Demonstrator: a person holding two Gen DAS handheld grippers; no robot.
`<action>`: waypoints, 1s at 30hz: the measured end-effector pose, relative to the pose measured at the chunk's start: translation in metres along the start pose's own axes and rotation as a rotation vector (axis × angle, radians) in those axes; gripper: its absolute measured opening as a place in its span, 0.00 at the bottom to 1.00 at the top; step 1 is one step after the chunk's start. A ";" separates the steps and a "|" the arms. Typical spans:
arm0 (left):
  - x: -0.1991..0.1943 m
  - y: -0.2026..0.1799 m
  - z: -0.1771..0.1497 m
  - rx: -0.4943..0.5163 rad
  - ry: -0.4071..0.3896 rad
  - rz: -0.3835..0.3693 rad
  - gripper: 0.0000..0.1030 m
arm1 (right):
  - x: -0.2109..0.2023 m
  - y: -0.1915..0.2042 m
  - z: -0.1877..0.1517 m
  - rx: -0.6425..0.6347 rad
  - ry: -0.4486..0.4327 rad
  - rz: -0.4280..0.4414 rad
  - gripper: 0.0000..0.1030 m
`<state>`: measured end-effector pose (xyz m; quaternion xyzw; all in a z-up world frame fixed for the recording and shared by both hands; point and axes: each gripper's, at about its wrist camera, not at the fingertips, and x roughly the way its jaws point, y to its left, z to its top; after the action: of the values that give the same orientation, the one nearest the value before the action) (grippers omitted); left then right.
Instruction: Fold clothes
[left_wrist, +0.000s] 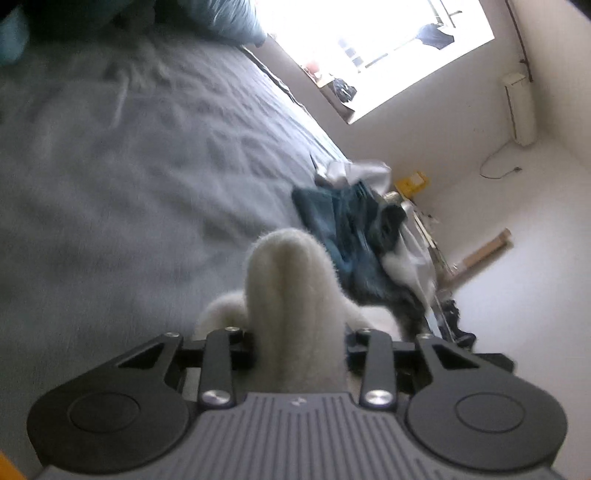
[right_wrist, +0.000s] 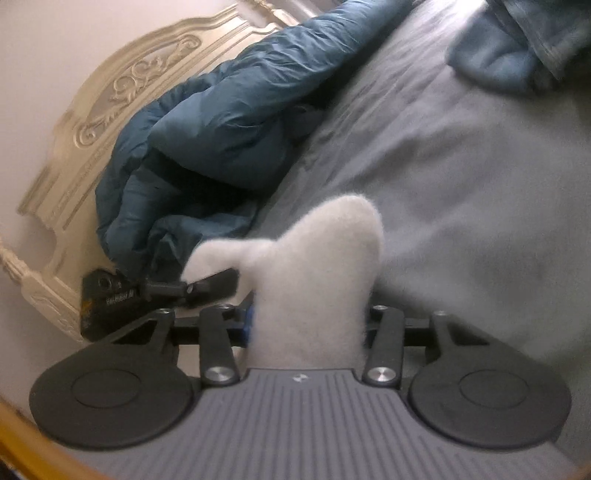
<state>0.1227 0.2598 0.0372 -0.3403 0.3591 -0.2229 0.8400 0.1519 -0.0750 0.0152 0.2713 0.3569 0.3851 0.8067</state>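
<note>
- While you look through the left wrist view, your left gripper (left_wrist: 299, 332) has its jaws closed on a white fuzzy garment (left_wrist: 291, 295), which bulges up out of the gap at lower centre of the frame.
- That garment fills the space between the two linkage arms, so the fingertips themselves are hidden behind the folds of fabric.
- Behind it, the grey bedsheet (left_wrist: 129, 166) covers the left and centre of the frame, blurred.
- Just right of centre sits a pile of clothes (left_wrist: 354, 229), dark blue and white, at the edge of the bed.
- Upper right of that view shows a bright window (left_wrist: 369, 44) and a white wall (left_wrist: 517, 258), with a yellow box (left_wrist: 412, 182) near the pile.
- Through the right wrist view, your right gripper (right_wrist: 310, 314) likewise has its jaws clamped on the same white fuzzy garment (right_wrist: 314, 273), which stands up from the gap at lower centre.
- One flap of it reaches left and drapes onto the other gripper (right_wrist: 159, 291), seen small at lower left of that frame.
- A teal duvet (right_wrist: 221, 122) lies bunched across the upper left, against a cream carved headboard (right_wrist: 110, 96).
- The grey sheet (right_wrist: 461, 166) fills the right side.
</note>
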 end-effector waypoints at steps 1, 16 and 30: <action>0.010 -0.003 0.015 0.026 -0.027 0.021 0.35 | 0.006 0.003 0.017 -0.026 -0.001 -0.026 0.41; -0.054 -0.083 -0.046 0.514 -0.145 0.442 0.47 | -0.039 0.054 0.058 -0.554 -0.069 -0.424 0.72; -0.110 -0.127 -0.285 0.764 -0.036 0.611 0.46 | -0.156 0.120 -0.162 -0.949 0.271 -0.358 0.77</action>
<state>-0.1800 0.1257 0.0340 0.1093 0.3206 -0.0761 0.9378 -0.0967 -0.1088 0.0609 -0.2415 0.2848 0.3924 0.8406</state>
